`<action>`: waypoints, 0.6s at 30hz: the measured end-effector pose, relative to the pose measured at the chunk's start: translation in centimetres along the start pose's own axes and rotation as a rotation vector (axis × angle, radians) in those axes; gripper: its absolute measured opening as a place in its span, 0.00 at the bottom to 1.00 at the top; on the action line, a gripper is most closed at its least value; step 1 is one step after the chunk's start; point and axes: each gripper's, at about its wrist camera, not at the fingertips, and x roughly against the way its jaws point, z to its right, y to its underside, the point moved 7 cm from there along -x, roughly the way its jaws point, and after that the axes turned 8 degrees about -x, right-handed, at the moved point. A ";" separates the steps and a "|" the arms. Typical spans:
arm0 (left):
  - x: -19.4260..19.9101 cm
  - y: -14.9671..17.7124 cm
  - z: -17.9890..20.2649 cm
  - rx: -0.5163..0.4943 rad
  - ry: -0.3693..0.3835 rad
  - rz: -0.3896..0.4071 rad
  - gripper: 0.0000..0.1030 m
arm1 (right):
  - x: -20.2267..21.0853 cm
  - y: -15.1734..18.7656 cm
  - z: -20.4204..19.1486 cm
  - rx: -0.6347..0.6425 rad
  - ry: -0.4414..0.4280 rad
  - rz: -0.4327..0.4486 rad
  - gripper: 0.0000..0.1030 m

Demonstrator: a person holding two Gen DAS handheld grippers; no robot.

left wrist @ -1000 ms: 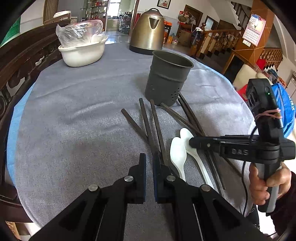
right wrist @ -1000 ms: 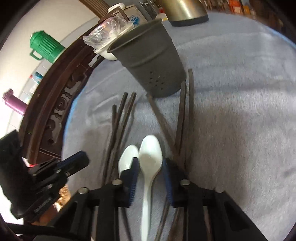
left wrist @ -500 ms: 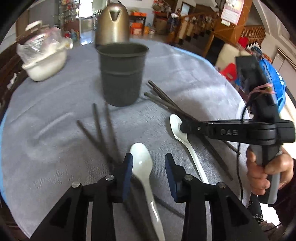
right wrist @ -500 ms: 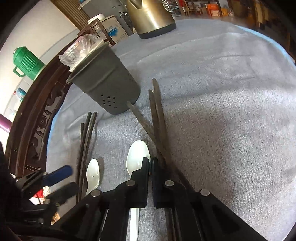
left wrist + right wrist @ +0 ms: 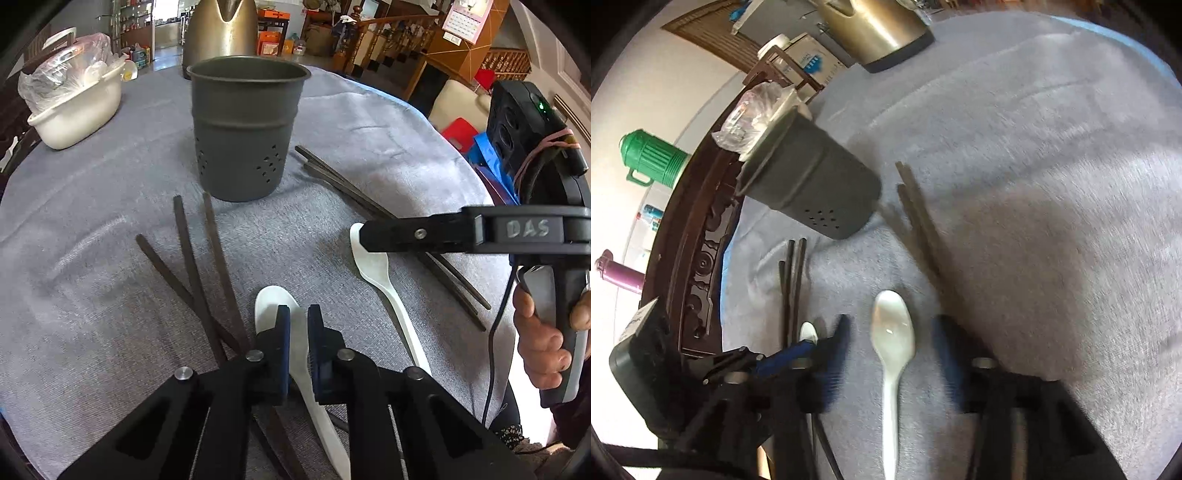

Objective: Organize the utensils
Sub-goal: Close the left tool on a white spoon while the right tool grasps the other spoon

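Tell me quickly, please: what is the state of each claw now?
Left claw: closed on the nearer white spoon.
Right claw: open, its jaws have just been opening; the other white spoon lies between them, not gripped.

Round table (image 5: 74,229) under grey cloth (image 5: 369,122); blue underlayer shows at cloth edge. On cloth: dark grey perforated utensil cup (image 5: 245,129), upright, near centre. Brass-coloured kettle (image 5: 221,33) behind cup at far edge. White tub (image 5: 81,110) with clear plastic bag inside, far left. Three dark chopsticks (image 5: 192,266) fanned in front of cup, left side. Further chopstick bundle (image 5: 343,188) running diagonally right of cup. Two white spoons: near spoon (image 5: 271,306), right spoon (image 5: 376,266), bowls toward cup.
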 end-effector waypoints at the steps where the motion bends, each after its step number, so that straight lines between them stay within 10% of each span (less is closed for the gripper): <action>1: 0.6 0.3 -0.1 0.000 0.000 0.008 0.09 | -0.1 -0.1 -0.4 0.020 0.036 0.009 0.57; 6: 2.5 0.2 -0.7 -0.021 -0.035 0.041 0.10 | -1.2 0.1 -1.9 0.129 0.160 0.008 0.55; 10: 2.6 0.2 -0.7 -0.042 -0.039 0.022 0.21 | -2.2 0.7 -2.9 0.280 0.330 0.037 0.29; 18: 0.3 -0.4 0.6 -0.121 -0.052 -0.045 0.34 | -0.8 1.4 -1.6 0.264 0.310 0.056 0.28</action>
